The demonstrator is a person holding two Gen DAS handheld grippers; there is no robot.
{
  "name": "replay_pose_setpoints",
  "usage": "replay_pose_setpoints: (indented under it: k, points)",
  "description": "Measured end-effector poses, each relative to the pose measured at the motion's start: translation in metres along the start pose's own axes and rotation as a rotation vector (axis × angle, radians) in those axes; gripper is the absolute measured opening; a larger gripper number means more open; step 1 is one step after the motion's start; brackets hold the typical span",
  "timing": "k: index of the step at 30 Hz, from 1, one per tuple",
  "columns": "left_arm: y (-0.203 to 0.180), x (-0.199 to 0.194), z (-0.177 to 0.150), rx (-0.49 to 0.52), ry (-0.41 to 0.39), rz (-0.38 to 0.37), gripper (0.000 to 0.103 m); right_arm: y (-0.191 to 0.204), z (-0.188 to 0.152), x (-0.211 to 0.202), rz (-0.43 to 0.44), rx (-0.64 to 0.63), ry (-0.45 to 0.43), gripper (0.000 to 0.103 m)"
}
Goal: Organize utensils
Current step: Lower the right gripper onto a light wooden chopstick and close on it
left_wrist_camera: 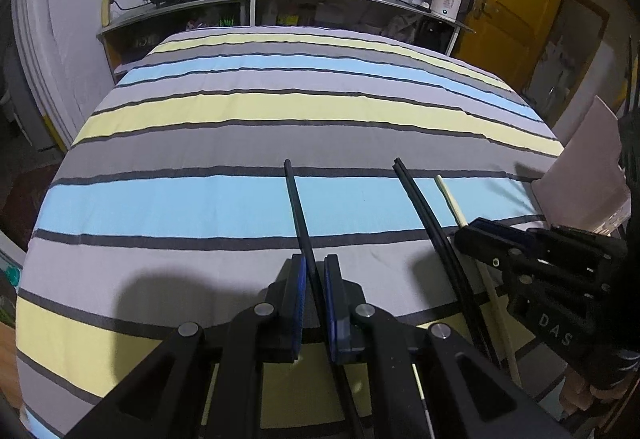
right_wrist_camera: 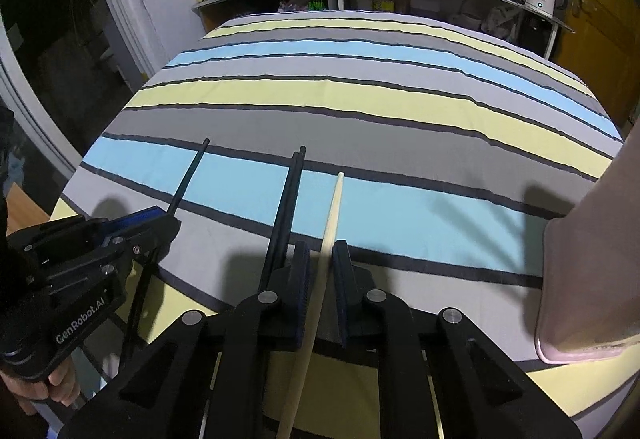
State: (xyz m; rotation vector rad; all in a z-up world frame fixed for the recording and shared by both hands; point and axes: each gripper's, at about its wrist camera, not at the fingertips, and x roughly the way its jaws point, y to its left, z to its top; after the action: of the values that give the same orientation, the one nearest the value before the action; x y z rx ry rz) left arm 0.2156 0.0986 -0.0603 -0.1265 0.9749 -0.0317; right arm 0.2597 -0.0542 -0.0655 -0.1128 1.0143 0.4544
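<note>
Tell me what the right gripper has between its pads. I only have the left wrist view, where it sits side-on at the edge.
Observer: In the right wrist view, the pale chopstick runs lengthwise between the pads of the right gripper. I cannot tell whether they press on it.
Operator: Confirm the black pair is outside those jaws.
Observer: Confirmed. The black pair lies outside them, along the gripper's own left side, resting on the striped cloth.
</note>
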Motion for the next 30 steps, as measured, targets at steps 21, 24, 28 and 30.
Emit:
replay_pose_setpoints:
  k: [21, 24, 28, 30]
  points:
    - [-0.002, 0.0, 0.001, 0.008, -0.012, 0.016, 0.008, 0.004, 0.02, 0.014, -0.015, -0.032, 0.01, 0.009]
    - [-0.003, 0.001, 0.002, 0.022, -0.01, 0.026, 0.008, 0.002, 0.021, 0.014, -0.009, -0.022, 0.013, 0.007]
    - [0.0, 0.001, 0.004, 0.004, -0.004, 0.011, 0.007, 0.003, 0.019, 0.009, 0.016, -0.002, 0.012, 0.006]
    - [0.002, 0.0, 0.005, -0.013, 0.001, -0.002, 0.006, 0.005, 0.019, 0.001, 0.029, -0.006, -0.003, 0.006]
